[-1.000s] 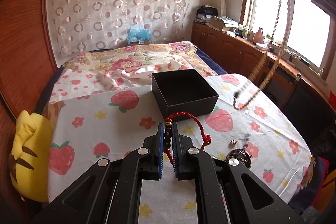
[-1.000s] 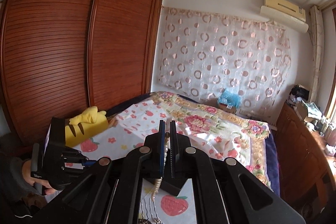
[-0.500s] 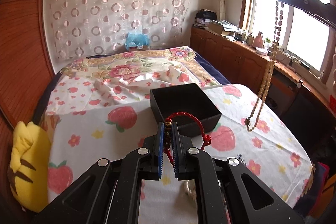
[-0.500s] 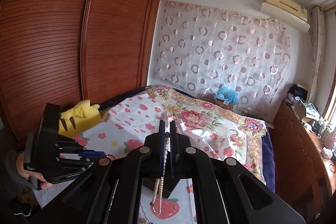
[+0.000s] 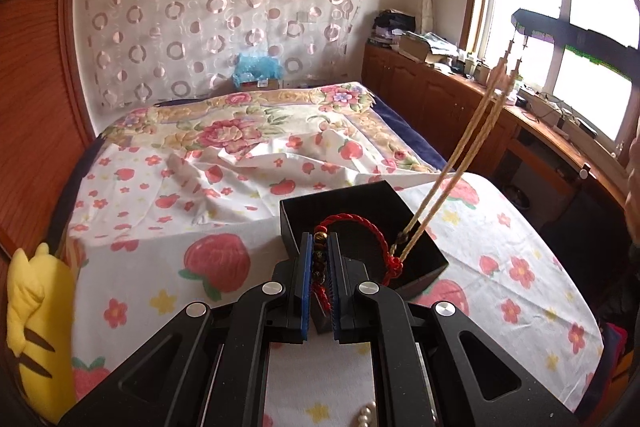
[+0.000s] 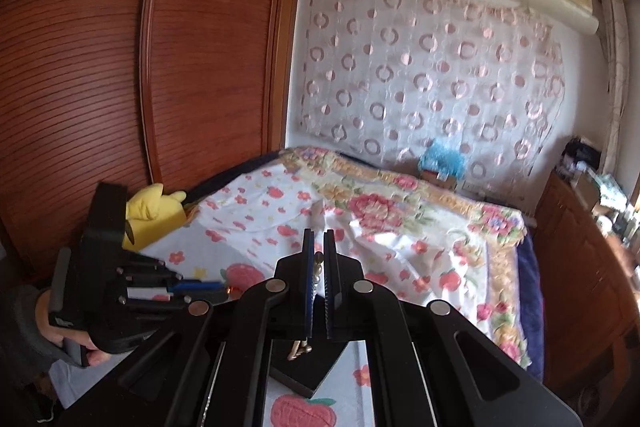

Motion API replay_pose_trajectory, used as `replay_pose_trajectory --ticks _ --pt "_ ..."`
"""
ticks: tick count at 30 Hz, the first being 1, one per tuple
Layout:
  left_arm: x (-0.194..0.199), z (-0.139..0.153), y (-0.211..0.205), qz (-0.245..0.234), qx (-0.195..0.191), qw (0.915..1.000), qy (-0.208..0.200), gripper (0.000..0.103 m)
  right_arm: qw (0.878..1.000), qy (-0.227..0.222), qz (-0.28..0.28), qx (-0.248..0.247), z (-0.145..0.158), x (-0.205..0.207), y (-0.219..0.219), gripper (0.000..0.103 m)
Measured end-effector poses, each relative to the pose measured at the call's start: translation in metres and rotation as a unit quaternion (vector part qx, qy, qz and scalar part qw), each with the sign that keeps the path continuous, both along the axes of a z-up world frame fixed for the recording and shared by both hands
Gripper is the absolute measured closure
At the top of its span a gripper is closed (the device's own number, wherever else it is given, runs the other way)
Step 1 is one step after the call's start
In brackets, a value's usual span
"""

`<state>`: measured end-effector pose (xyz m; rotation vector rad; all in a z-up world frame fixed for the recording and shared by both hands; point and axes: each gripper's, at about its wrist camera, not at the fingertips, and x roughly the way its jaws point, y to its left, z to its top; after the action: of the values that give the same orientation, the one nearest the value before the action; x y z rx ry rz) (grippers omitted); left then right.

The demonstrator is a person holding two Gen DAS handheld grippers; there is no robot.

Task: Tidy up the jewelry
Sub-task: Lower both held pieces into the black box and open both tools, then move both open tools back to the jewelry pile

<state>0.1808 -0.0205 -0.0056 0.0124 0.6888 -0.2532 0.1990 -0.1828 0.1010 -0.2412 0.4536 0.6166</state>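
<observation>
- Left gripper [image 5: 319, 259]: jaws clamped on a red cord bracelet [image 5: 352, 227] at its dark beads; the loop juts ahead of the tips, over the near wall of the black box [image 5: 424, 259]
- Right gripper [image 6: 319, 267]: jaws pinched together on a bead strand [image 5: 452, 163]; small beads show between the pads in its own view
- Strand hangs doubled from the right tips; its lower end with the dark knot dips inside the box, just right of the red loop
- Box sits on the strawberry sheet [image 5: 224, 259], right below and ahead of both tools; no jewelry seen lying loose on its floor, though part of the floor is hidden
- White pearls [image 5: 366, 413] lie on the sheet under the left gripper, not yet picked up
- Judgement: mid-task; two pieces are at the box but neither is let go
- Left to do: drop both, then fetch the pearls; other pieces may lie out of view
</observation>
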Motion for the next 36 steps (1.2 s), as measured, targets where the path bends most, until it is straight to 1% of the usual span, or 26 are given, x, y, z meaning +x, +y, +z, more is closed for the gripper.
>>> replay_pose_trajectory --ticks 5,7,11,12,14,15,16,20,23,24,25,26,29,36 --pt "0.021 -0.006 -0.004 0.0 0.004 0.9999 0.01 0.097 0.999 0.035 0.005 -0.002 -0.029 0.017 0.004 0.098" --pt "0.028 -0.01 -0.007 -0.001 0.006 0.9999 0.015 0.097 0.998 0.059 0.005 -0.004 -0.048 0.027 0.005 0.097" --pt "0.042 -0.016 -0.012 -0.003 0.008 0.9997 0.024 0.097 0.996 0.089 -0.005 -0.014 -0.077 0.042 0.006 0.097" --pt "0.045 -0.016 -0.013 -0.004 0.007 0.9996 0.026 0.097 0.996 0.092 -0.007 -0.012 -0.08 0.043 0.004 0.095" --pt "0.051 -0.019 -0.017 -0.007 0.01 0.9994 0.031 0.097 0.995 0.098 -0.012 -0.006 -0.087 0.044 -0.002 0.086" --pt "0.053 -0.02 -0.019 -0.008 0.011 0.9994 0.032 0.097 0.995 0.099 -0.013 -0.005 -0.088 0.044 -0.003 0.076" --pt "0.054 -0.021 -0.019 -0.009 0.012 0.9993 0.034 0.097 0.995 0.1 -0.014 -0.004 -0.089 0.043 -0.004 0.073" --pt "0.058 -0.025 -0.024 -0.01 0.011 0.9991 0.041 0.096 0.995 0.098 -0.017 -0.009 -0.092 0.035 -0.01 0.073" --pt "0.054 -0.024 -0.027 -0.014 0.008 0.999 0.042 0.095 0.995 0.098 -0.016 -0.01 -0.096 0.024 -0.014 0.073" --pt "0.053 -0.024 -0.027 -0.016 0.009 0.999 0.041 0.09 0.995 0.099 -0.017 -0.009 -0.096 0.025 -0.015 0.073" --pt "0.051 -0.023 -0.028 -0.016 0.011 0.999 0.04 0.081 0.995 0.1 -0.018 -0.009 -0.097 0.022 -0.015 0.073" --pt "0.048 -0.022 -0.028 -0.014 0.011 0.9992 0.037 0.079 0.995 0.1 -0.019 -0.009 -0.099 0.017 -0.015 0.073" --pt "0.035 -0.019 -0.027 -0.014 0.008 0.9993 0.032 0.079 0.994 0.104 -0.021 -0.006 -0.107 0.001 -0.02 0.073" --pt "-0.011 -0.02 -0.022 -0.018 0.008 0.9994 0.027 0.078 0.993 0.119 -0.024 0.011 -0.125 -0.037 -0.03 0.073"
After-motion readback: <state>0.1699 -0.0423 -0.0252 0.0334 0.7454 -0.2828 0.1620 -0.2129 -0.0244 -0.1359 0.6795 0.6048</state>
